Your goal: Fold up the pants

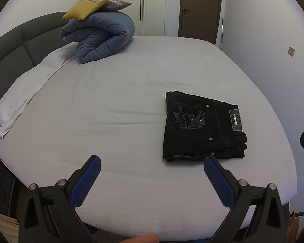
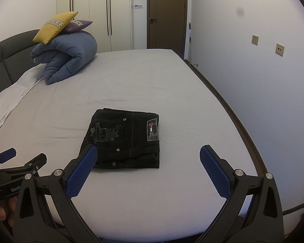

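Black pants (image 1: pixel 202 127) lie folded into a compact rectangle on the bed, back pocket with embroidery and a waist patch facing up. They also show in the right wrist view (image 2: pixel 124 139). My left gripper (image 1: pixel 152 162) is open and empty, hovering above the sheet, to the near left of the pants. My right gripper (image 2: pixel 148 154) is open and empty, just in front of the pants, its left finger overlapping their near left corner in the image. The left gripper shows at the left edge of the right wrist view (image 2: pixel 22 156).
The bed (image 1: pixel 111 101) has a pale sheet. A rolled blue duvet (image 1: pixel 101 38) with a yellow cushion (image 1: pixel 89 4) and a purple one sits by the grey headboard (image 1: pixel 20 40). A white towel (image 1: pixel 26 89) lies at the left. A wall runs along the right (image 2: pixel 253 60).
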